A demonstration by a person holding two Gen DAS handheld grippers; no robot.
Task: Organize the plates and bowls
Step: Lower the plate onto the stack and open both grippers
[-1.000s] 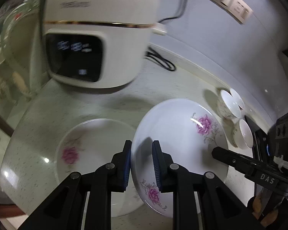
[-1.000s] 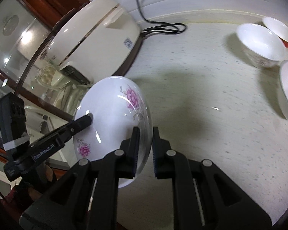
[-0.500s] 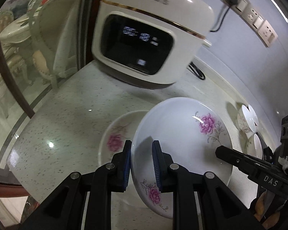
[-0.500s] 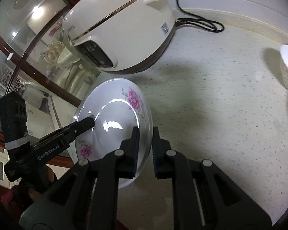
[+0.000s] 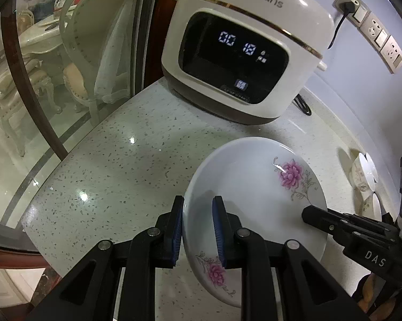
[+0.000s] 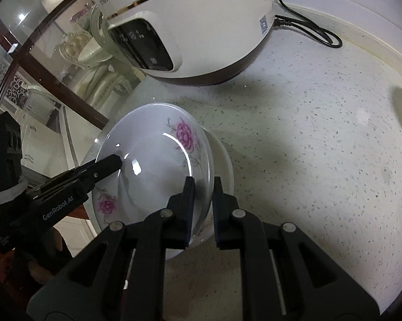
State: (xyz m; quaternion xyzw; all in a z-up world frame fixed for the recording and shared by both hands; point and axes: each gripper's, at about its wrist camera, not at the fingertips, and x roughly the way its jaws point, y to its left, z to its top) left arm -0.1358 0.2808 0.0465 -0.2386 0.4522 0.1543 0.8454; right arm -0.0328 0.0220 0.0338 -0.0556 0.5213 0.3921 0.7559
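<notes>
Both grippers pinch one floral plate's (image 5: 254, 187) rim: left gripper (image 5: 198, 230) at its 9 o'clock edge, right gripper (image 6: 202, 208) at 3 o'clock. It sits over a second plate (image 6: 223, 165), 6 o'clock of the rice cooker (image 5: 243, 53).

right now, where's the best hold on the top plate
By its thin rim, at opposite edges, coming in from the sides. The plate is wide and shallow, so only the rim fits between fingers. The left tool and right tool pinch it so, one finger inside, one beneath.
</notes>
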